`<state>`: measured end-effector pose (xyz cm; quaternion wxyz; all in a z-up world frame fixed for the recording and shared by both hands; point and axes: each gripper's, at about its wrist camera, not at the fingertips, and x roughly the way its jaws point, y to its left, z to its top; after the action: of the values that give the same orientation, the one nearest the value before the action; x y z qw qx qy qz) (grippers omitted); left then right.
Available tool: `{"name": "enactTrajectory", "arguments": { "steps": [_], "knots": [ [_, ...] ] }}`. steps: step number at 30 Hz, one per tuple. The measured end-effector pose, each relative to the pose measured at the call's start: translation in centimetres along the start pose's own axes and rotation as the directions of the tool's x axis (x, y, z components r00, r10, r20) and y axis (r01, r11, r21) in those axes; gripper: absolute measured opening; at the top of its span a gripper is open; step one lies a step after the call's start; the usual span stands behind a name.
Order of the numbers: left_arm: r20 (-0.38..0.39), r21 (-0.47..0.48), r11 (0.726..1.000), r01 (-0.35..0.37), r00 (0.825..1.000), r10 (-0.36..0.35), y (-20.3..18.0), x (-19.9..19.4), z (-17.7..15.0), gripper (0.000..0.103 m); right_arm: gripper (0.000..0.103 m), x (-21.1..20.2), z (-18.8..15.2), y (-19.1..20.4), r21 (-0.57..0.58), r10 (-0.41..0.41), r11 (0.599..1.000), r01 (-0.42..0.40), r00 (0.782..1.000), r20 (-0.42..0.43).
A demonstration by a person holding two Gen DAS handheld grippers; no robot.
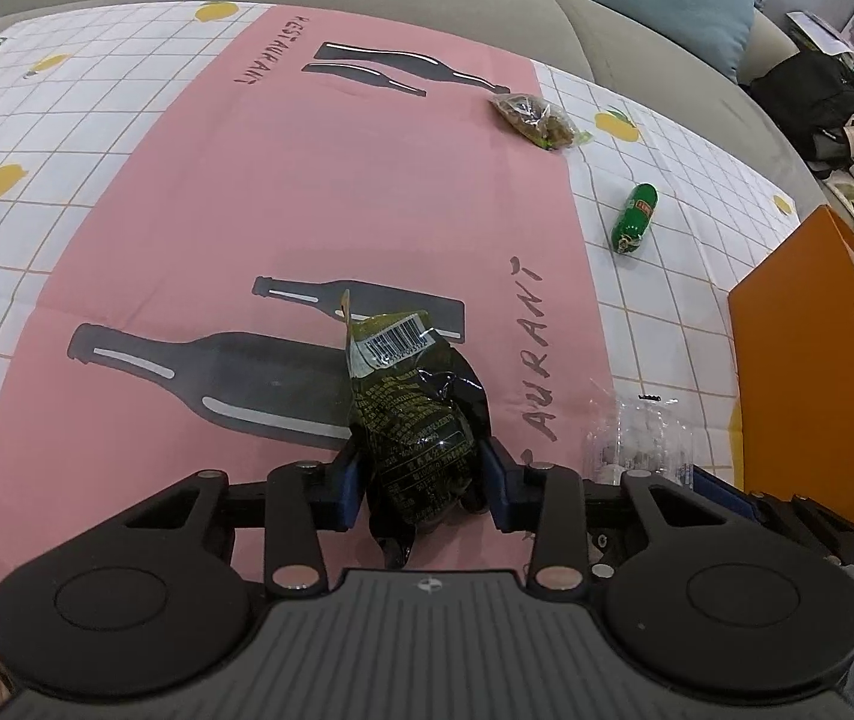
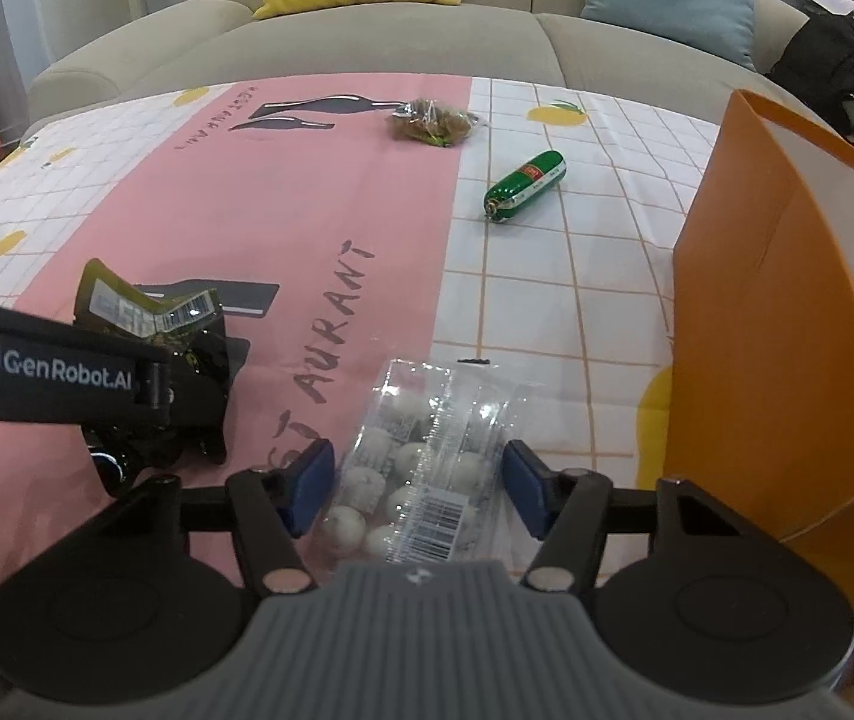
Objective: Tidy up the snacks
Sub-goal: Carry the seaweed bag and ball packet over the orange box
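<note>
My left gripper [image 1: 423,480] is shut on a crumpled dark green snack packet [image 1: 420,420] with a barcode label, low over the pink strip of the tablecloth; both blue pads press its sides. The same packet [image 2: 198,354] shows at the left of the right wrist view. My right gripper [image 2: 417,480] stands open around a clear packet of white round sweets [image 2: 420,456] that lies flat on the cloth. Its pads sit beside the packet's edges without squeezing it. That clear packet [image 1: 637,438] is just right of the left gripper.
An orange paper bag [image 2: 787,330] stands open at the right, close to the right gripper. A green sausage stick [image 2: 526,185] and a clear bag of brown snacks [image 2: 433,119] lie farther back on the cloth. A grey sofa [image 2: 366,36] with cushions stands behind the table.
</note>
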<state>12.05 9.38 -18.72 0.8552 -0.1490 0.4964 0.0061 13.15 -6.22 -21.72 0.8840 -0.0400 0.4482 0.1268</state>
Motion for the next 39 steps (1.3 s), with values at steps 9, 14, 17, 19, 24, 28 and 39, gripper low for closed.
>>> {"name": "enactTrajectory", "arguments": {
  "steps": [9, 14, 17, 19, 24, 28, 39],
  "knots": [
    [0.027, 0.002, 0.999, 0.038, 0.999, -0.038, -0.1, -1.2, 0.5, 0.044, 0.056, -1.7, 0.7, 0.1, 0.006, 0.043, 0.999, -0.043, 0.998, 0.045],
    [0.058, 0.003, 0.999, 0.052, 0.997, -0.052, -0.5, -3.0, 1.5, 0.044, 0.056, -3.7, 1.6, -0.5, 0.038, 0.071, 0.997, -0.074, 0.994, 0.079],
    [0.082, 0.018, 0.997, 0.069, 0.994, -0.070, -1.1, -4.5, 2.2, 0.044, 0.056, -5.7, 2.4, -0.9, 0.049, 0.080, 0.995, -0.087, 0.990, 0.118],
    [0.096, 0.033, 0.996, 0.083, 0.992, -0.085, -1.8, -5.3, 2.6, 0.044, 0.056, -7.3, 2.8, -1.3, 0.056, 0.090, 0.993, -0.100, 0.984, 0.151],
    [0.120, 0.056, 0.989, 0.137, 0.982, -0.143, -3.9, -7.5, 3.5, 0.044, 0.055, -11.2, 3.4, -2.6, 0.077, 0.100, 0.990, -0.119, 0.972, 0.212],
    [0.133, 0.099, 0.980, 0.175, 0.973, -0.187, -6.4, -8.9, 4.0, 0.044, 0.055, -13.9, 4.1, -4.8, 0.104, 0.063, 0.990, -0.092, 0.965, 0.254],
    [0.078, 0.308, 0.908, 0.284, 0.943, -0.322, -17.2, -9.7, 4.6, 0.044, 0.055, -18.8, 3.0, -16.1, 0.199, -0.102, 0.979, 0.054, 0.966, 0.236]
  ]
}}
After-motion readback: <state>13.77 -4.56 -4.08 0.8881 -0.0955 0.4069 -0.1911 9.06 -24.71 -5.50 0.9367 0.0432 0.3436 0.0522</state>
